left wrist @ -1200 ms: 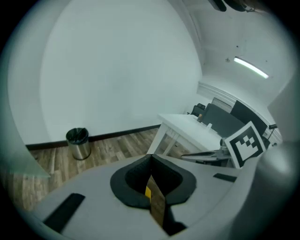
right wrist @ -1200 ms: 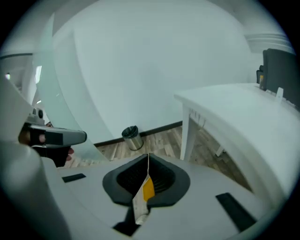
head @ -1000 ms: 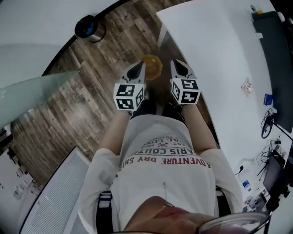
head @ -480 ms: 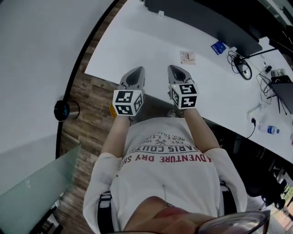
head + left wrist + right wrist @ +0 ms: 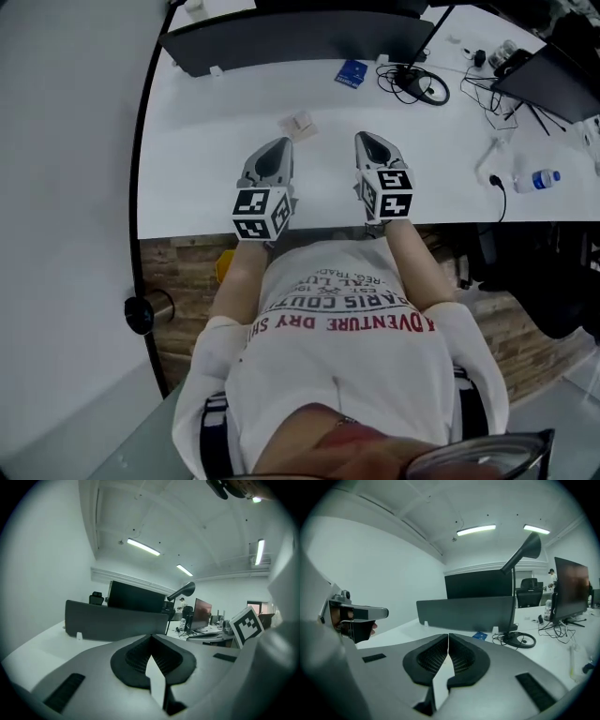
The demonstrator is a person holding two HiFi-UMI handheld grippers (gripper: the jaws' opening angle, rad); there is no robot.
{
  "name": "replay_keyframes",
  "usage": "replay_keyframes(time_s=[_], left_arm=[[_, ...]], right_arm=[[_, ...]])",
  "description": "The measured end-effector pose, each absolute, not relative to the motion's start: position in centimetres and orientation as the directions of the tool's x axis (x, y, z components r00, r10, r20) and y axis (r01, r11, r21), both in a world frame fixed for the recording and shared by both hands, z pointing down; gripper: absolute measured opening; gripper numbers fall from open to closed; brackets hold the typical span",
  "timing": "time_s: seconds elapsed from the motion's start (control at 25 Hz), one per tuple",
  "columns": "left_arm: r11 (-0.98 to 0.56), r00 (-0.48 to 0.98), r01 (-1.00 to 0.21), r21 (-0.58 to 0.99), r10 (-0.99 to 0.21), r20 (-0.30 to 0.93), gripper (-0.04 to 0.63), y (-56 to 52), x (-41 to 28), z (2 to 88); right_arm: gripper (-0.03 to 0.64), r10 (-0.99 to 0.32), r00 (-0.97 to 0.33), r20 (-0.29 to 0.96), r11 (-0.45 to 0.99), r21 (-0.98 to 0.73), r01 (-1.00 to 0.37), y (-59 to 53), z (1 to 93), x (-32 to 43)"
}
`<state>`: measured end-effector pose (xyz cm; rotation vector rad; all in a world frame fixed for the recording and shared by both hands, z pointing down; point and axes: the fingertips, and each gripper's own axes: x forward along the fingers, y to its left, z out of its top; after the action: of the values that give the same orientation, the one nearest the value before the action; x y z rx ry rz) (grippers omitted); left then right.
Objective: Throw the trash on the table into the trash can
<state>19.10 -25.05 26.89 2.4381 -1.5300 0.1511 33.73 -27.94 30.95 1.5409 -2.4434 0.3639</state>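
1. since the white surface point(image 5: 206, 159) spreads wide ahead, the person point(image 5: 337, 366) stands at its near edge, facing what lies on it.
2. the left claw point(image 5: 273, 150) and right claw point(image 5: 375, 142) hover side by side over that edge, each with jaws pressed together and empty, probably because no pickup has begun.
3. the small crumpled trash point(image 5: 300, 124) lies on the surface just beyond the left claw, so that claw seems best placed for it.

White table point(image 5: 206, 159), dk grey divider point(image 5: 281, 42), blue card point(image 5: 352, 73), black cables point(image 5: 417, 86), brown wood-grain floor point(image 5: 183, 267), yellow bin point(image 5: 223, 266)
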Motion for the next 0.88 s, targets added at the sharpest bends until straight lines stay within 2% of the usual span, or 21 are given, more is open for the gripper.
replay_keyframes(time_s=[0.32, 0.88], left_arm=[[-0.457, 0.478, -0.878, 0.141, -0.853, 0.208, 0.023, -26.8, 23.9, 26.5], [-0.392, 0.444, -0.889, 0.237, -0.865, 0.234, 0.023, -28.7, 23.9, 28.4]], right_arm=[[0.029, -0.871, -0.379, 0.311, 0.365, -0.105, -0.925, -28.9, 31.2, 38.8], [0.029, -0.823, -0.437, 0.364, 0.417, -0.135, -0.899, -31.4, 33.4, 39.3]])
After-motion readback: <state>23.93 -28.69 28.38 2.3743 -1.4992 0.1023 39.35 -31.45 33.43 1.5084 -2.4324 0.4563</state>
